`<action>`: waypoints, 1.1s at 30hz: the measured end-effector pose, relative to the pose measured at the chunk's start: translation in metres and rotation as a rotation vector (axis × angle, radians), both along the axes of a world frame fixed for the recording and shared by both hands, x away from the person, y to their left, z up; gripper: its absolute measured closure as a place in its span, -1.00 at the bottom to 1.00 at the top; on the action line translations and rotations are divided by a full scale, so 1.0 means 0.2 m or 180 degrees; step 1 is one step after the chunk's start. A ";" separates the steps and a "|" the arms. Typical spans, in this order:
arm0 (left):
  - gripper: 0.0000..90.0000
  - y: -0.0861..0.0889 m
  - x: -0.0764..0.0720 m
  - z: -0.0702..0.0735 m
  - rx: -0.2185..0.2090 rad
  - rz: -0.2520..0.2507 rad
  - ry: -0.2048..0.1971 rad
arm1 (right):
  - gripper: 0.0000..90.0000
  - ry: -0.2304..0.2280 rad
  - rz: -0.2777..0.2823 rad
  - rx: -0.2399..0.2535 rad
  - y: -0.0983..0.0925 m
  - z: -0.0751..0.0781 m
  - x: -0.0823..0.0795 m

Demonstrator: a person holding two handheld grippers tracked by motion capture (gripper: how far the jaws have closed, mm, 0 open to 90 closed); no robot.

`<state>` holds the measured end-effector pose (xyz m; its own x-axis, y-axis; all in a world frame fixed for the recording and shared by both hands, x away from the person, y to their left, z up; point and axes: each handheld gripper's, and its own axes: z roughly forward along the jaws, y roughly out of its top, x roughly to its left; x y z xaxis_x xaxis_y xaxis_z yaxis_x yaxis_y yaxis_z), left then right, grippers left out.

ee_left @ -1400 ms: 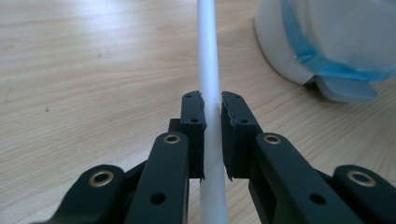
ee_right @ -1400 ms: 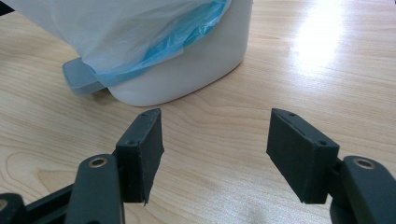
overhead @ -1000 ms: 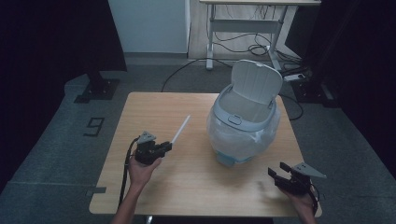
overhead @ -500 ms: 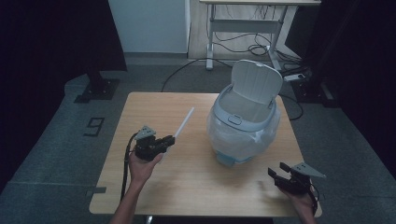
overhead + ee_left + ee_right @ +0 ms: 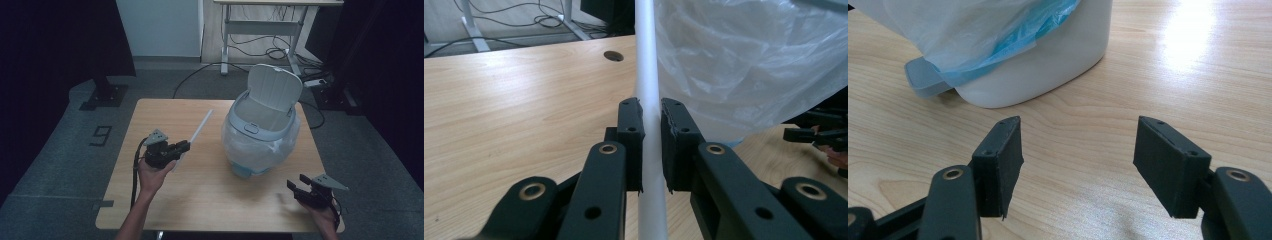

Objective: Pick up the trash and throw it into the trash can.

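Note:
A long white stick (image 5: 200, 127) slants up and away from my left gripper (image 5: 183, 147), which is shut on its lower part over the left half of the wooden table (image 5: 150, 115). In the left gripper view the white stick (image 5: 647, 90) runs up between the two closed jaws of the left gripper (image 5: 651, 130). A small white bin (image 5: 260, 125) with its lid raised and a clear plastic liner stands right of centre. My right gripper (image 5: 292, 186) rests open near the table's front right corner, its jaws (image 5: 1075, 150) wide apart and facing the bin's base (image 5: 1048, 60).
The bin's liner (image 5: 744, 65) bulges close to the stick's right side. A round cable hole (image 5: 612, 55) sits in the tabletop beyond it. A desk frame (image 5: 260, 35) and floor cables (image 5: 250, 50) lie behind the table. Dark curtains flank both sides.
My left gripper has lifted the white stick a little and swung it slightly toward the bin. The right gripper has stayed where it was, open.

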<state>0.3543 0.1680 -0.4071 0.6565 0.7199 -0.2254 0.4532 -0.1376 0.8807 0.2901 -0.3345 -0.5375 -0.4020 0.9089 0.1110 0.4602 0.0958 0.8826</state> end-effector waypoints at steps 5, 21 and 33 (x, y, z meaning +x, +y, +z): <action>0.78 -0.01 0.00 0.04 -0.0002 -0.0023 -0.0038 | -0.21 0.0017 -0.0003 0.0000 0.00 0.00 0.00; 0.78 -0.04 0.00 0.13 -0.0043 -0.0096 -0.0119 | -0.21 0.0042 -0.0023 -0.0007 -0.01 -0.01 0.01; 0.78 -0.08 0.01 0.21 -0.0089 -0.0139 -0.0173 | -0.21 0.0071 -0.0027 -0.0015 -0.01 -0.02 0.01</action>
